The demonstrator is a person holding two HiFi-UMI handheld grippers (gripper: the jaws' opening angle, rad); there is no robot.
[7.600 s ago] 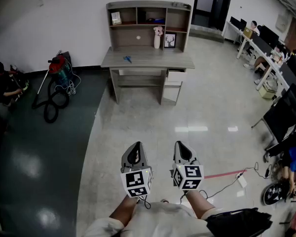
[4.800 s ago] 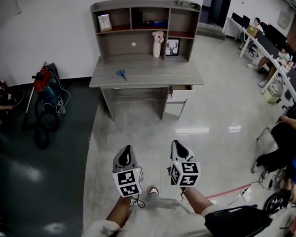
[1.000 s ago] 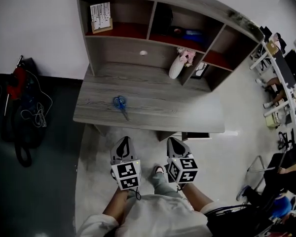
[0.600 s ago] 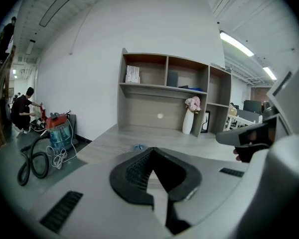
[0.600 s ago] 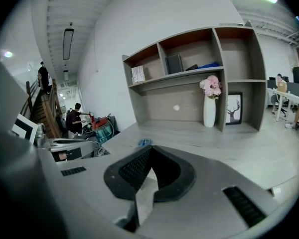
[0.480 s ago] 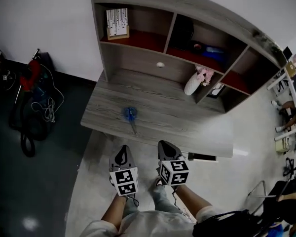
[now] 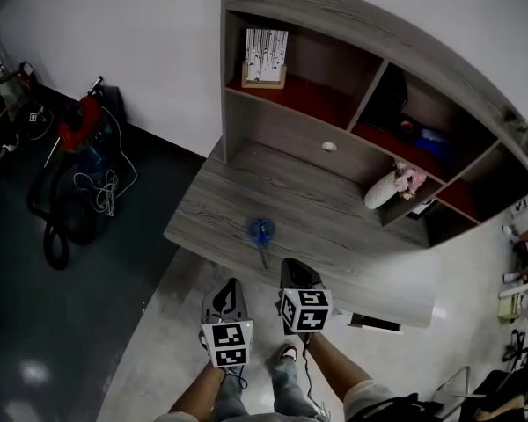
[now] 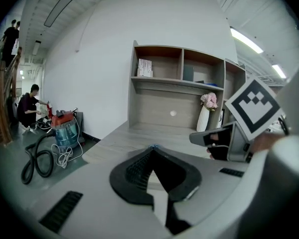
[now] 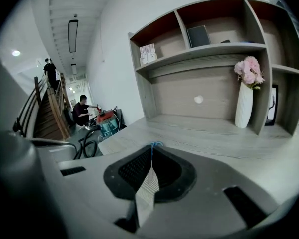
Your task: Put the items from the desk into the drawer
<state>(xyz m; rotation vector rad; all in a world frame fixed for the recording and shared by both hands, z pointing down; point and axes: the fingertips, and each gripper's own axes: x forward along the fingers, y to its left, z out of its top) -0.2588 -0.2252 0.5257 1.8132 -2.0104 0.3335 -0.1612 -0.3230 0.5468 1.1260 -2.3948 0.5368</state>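
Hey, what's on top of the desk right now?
Blue scissors lie near the front edge of the desk. A white vase of pink flowers stands at the back, a framed picture beside it. The right gripper covers part of that edge.

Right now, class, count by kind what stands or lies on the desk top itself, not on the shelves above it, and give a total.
Scissors: 1
Vase with flowers: 1
Picture frame: 1
Total: 3
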